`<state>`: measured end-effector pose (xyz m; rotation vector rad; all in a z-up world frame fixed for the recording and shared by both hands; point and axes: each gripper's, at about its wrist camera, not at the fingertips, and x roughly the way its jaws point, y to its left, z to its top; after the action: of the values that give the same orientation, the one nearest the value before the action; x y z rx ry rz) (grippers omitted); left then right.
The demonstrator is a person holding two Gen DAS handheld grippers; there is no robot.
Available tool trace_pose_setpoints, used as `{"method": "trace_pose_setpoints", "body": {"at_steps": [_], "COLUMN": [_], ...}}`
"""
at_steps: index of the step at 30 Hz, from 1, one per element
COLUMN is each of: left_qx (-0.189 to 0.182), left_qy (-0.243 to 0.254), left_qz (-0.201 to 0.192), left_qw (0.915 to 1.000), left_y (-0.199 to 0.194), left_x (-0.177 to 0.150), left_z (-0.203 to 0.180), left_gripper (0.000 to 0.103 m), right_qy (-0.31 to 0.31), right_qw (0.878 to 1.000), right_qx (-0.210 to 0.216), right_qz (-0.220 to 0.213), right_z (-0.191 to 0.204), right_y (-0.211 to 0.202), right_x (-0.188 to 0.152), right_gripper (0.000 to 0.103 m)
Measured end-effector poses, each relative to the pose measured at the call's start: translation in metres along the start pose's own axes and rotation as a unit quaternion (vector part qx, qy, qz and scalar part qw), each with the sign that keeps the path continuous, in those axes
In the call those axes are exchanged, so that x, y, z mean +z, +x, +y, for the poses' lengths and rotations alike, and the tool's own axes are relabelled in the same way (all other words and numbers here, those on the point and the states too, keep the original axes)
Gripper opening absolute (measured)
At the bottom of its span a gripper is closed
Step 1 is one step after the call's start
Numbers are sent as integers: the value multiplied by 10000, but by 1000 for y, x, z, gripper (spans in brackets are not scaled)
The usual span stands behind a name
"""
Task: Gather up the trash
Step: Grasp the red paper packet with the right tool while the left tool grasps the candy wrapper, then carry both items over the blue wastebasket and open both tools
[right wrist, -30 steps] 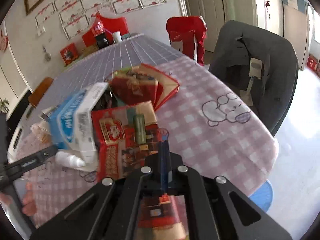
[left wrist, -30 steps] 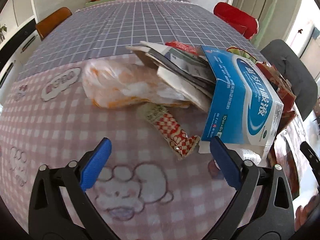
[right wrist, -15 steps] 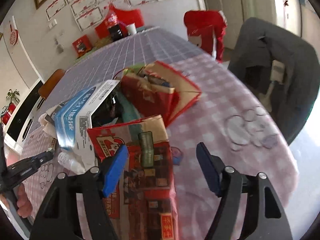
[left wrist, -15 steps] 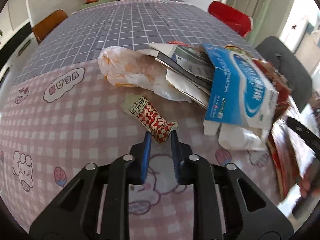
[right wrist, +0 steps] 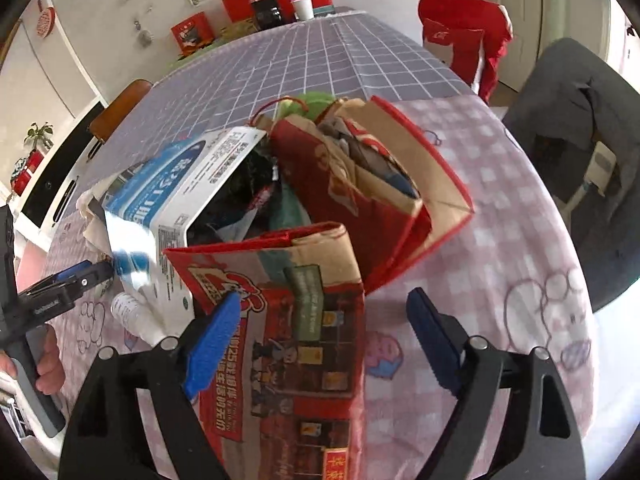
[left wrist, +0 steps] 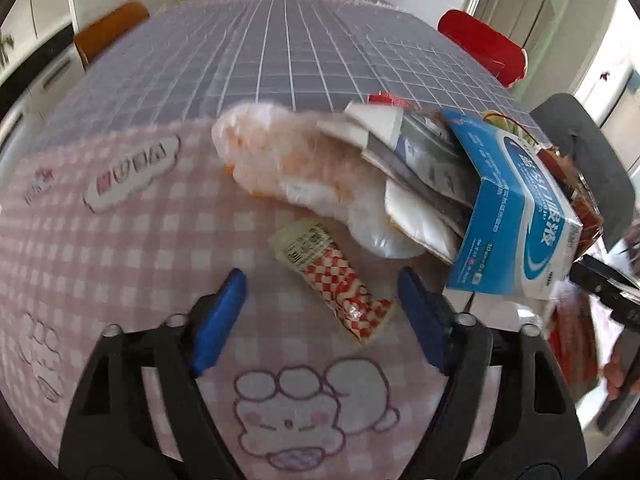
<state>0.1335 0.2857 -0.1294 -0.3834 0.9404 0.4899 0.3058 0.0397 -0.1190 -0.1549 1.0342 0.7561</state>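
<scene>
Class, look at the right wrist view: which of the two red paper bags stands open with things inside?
The farther red bag: its mouth gapes, showing contents. The nearer red bag lies flat.

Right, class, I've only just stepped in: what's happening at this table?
A person is clearing rubbish with a gripper in each hand. The left gripper has just been opening; its jaws stand open around a red-checked snack wrapper lying on the pink tablecloth, not pressing it. The right gripper has also just been opening, over a flattened red paper bag. A blue-and-white box, an orange-and-white plastic bag and an open red paper bag wait behind.
</scene>
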Motion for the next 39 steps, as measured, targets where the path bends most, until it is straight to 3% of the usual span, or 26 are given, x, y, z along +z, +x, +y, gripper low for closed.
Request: {"method": "trace_pose_setpoints", "body": {"at_steps": [2,3,8,9,11,15,17,19,20,25,30,32,33,34,35,36,37,39], "left_qx": [269,399,190,133,67,-172,-267,-276,-272,-458,-560,-552,-544,-535,-529,-537,-540,-528], "left_qy": [47,39,84,119,150,199,216,220,212,162,119,126,128,129,130,140,143,162], "left_qz": [-45,-66,-83,-91,-112,-229,-284,-347,-364,-463,-572,-565,-564,-562,-562,-557,-548,-534], "left_qw": [9996,9992,9998,9998,9998,9994,9990,9988,9987,9977,9967,9968,9968,9969,9969,9969,9969,9970], "left_y": [0,0,-6,-9,-16,-33,-39,-44,-46,-61,-73,-73,-73,-72,-72,-71,-70,-68], "left_x": [0,0,-4,-8,-15,-22,-24,-24,-25,-28,-28,-29,-29,-28,-28,-28,-28,-26], "left_z": [-2,-2,3,3,5,4,3,3,3,7,11,12,13,14,14,14,14,11], "left_gripper": [32,30,21,21,21,21,21,21,21,21,21,21,21,21,21,21,21,21], "right_qy": [-56,-113,560,651,726,603,571,593,584,-8,174,172,104,70,23,-29,13,154], "right_qw": [9999,9997,9975,9964,9943,9939,9935,9939,9938,9963,9991,9986,9985,9986,9984,9984,9982,9977], "right_qx": [0,-83,116,61,-250,-177,-178,-162,-117,81,55,161,194,219,161,211,381,488], "right_qz": [-105,-199,-417,-535,-740,-906,-966,-920,-939,-856,-374,-471,-504,-484,-546,-530,-456,-445], "right_z": [0,2,-14,-16,-14,-11,-13,-15,-16,3,4,5,6,7,8,9,7,6], "right_y": [2,1,-12,-20,-35,-58,-62,-60,-59,-43,0,5,8,10,9,10,11,7], "right_x": [1,-2,-13,-17,-25,-37,-36,-31,-28,-11,3,6,8,9,9,8,7,4], "right_gripper": [64,41,15,0,1,1,13,81,82,82,84,85,77,60,51,29,20,14]}}
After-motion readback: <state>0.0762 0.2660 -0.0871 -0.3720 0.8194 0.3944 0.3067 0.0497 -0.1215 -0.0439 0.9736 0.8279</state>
